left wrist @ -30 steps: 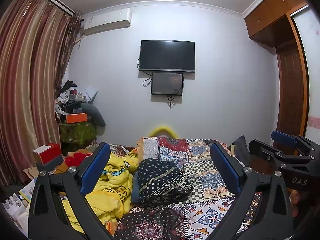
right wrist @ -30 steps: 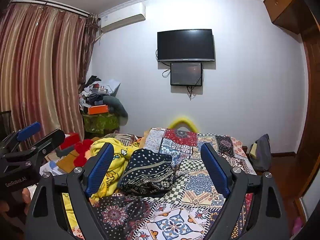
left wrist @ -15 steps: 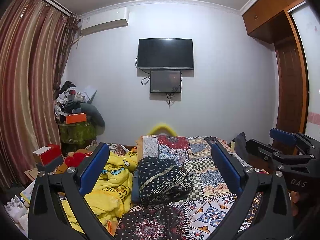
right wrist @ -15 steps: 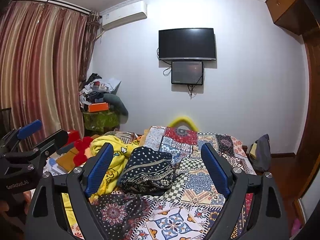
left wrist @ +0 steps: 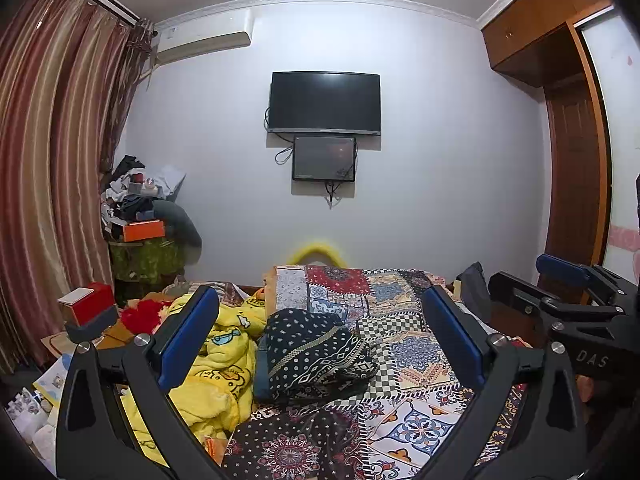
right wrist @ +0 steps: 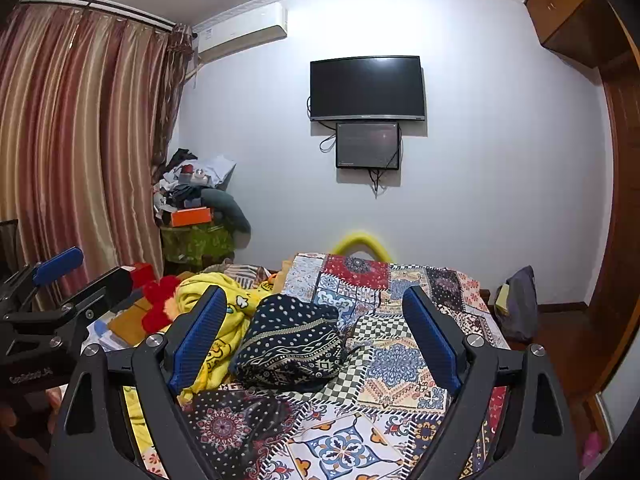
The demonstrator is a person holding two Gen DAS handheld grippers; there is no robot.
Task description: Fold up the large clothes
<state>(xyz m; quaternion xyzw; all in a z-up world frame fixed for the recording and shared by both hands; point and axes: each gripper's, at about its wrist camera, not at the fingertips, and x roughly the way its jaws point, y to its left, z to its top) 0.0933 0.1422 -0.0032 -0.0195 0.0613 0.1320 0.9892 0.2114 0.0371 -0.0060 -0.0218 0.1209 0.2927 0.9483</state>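
While both grippers' fingers (left wrist: 188,336) gape empty, the right gripper (left wrist: 576,300) reads "DAS".

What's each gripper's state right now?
Left gripper: open, holding nothing.
Right gripper: open, holding nothing.

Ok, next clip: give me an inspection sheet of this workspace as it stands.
Surface: bed with patchwork cover, mostly spread flat.
Job's things: dark patterned cloth lying bunched mid-bed; yellow blanket crumpled beside it.
Clutter: heap with orange box in the corner; red box; grey bag beside the bed.
Grippers: left gripper and right gripper open, holding nothing, above the bed.
Cables: loose leads under the wall screens.
Surroundings: curtain, air conditioner, wardrobe.
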